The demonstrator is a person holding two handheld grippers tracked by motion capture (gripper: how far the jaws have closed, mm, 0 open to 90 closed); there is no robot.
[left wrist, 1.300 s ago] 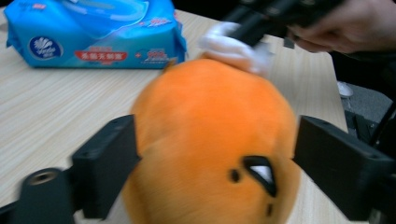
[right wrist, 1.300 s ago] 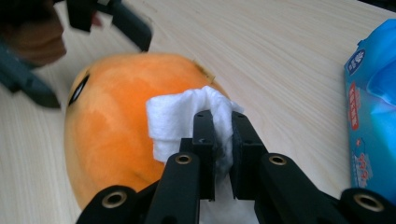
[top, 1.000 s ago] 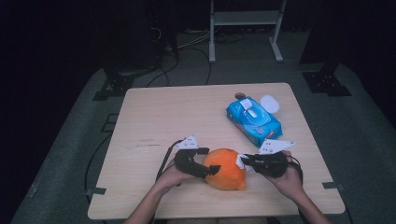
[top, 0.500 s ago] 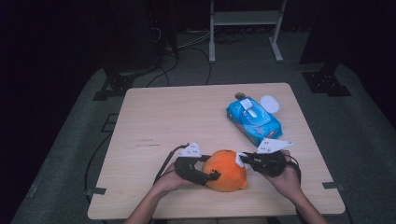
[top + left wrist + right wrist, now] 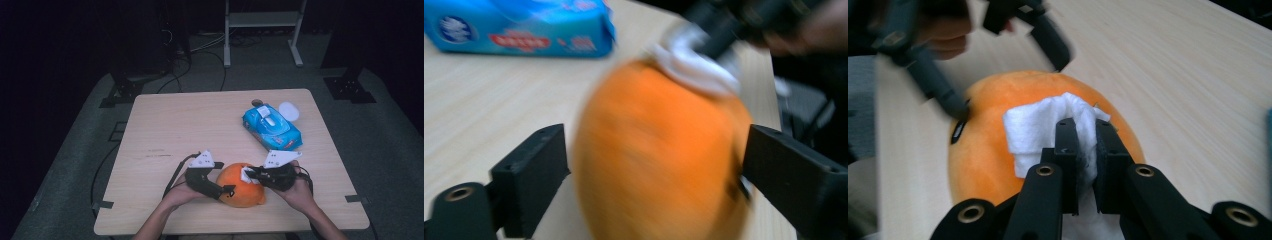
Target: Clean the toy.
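Near the front edge of the pale wooden table [image 5: 165, 130], slightly right of its middle, lies a round orange plush toy [image 5: 242, 185] with a folded white wipe [image 5: 1040, 127] pressed on its top. The right gripper [image 5: 1085, 150] is closed, pinching that wipe between its jaws. The left gripper [image 5: 649, 165] straddles the toy; its jaws have just been opening, and whether the pads press the plush I cannot tell through the blur. The toy looks light, soft and yielding, likely to roll or squash, so it is best steadied across its widest flanks. A blue wet-wipe pack [image 5: 271, 128] sits toward the far right corner.
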